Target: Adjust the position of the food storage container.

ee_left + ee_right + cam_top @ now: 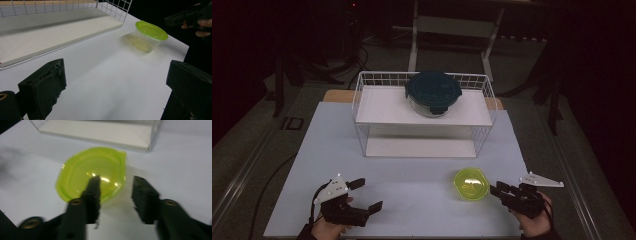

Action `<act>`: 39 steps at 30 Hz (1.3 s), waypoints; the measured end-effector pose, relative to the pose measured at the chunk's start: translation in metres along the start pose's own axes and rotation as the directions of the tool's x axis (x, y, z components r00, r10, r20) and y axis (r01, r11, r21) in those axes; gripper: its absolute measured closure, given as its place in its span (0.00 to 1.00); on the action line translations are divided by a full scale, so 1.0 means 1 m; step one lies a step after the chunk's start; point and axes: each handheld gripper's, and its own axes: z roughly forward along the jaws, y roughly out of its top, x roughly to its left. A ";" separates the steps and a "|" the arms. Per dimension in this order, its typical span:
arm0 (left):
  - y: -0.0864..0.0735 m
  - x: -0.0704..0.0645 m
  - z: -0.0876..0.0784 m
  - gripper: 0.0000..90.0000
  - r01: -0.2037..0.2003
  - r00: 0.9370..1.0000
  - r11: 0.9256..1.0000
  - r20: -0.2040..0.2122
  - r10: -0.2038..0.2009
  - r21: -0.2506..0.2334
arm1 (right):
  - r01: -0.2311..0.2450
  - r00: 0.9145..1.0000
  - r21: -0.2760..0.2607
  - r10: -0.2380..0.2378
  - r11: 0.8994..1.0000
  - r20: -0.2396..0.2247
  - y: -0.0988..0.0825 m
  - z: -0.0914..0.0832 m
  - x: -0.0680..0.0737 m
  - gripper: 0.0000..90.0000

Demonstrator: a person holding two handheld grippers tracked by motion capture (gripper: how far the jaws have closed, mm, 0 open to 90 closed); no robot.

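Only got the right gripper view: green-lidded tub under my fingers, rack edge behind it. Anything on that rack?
Observer: Yes. A round container with a dark teal lid sits on the top shelf of the white wire rack.
Operator: Where's the left gripper?
Observer: The left gripper is at the front left of the table, fingers wide apart with nothing between them.
Operator: How am I placed against the tub?
Observer: From above, the right gripper lies just right of the green-lidded tub, fingertips at its rim. I cannot tell if they touch it.
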 end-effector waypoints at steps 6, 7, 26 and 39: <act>0.000 0.000 0.000 0.02 -0.001 1.000 1.000 0.001 0.001 -0.001 | -0.019 0.999 0.033 0.018 0.999 0.034 -0.007 0.003 -0.008 0.92; 0.000 0.000 0.000 0.02 -0.003 1.000 1.000 0.000 0.003 0.000 | -0.024 0.999 0.039 0.023 0.999 0.040 -0.009 0.005 -0.010 0.95; -0.001 -0.001 0.003 0.02 -0.003 1.000 1.000 0.009 0.003 0.003 | -0.022 0.998 0.131 0.015 0.991 0.054 -0.018 0.037 -0.010 1.00; -0.001 -0.002 0.005 0.02 -0.010 1.000 1.000 0.013 0.010 0.013 | 0.011 1.000 0.176 -0.012 0.984 0.007 -0.019 0.051 0.005 1.00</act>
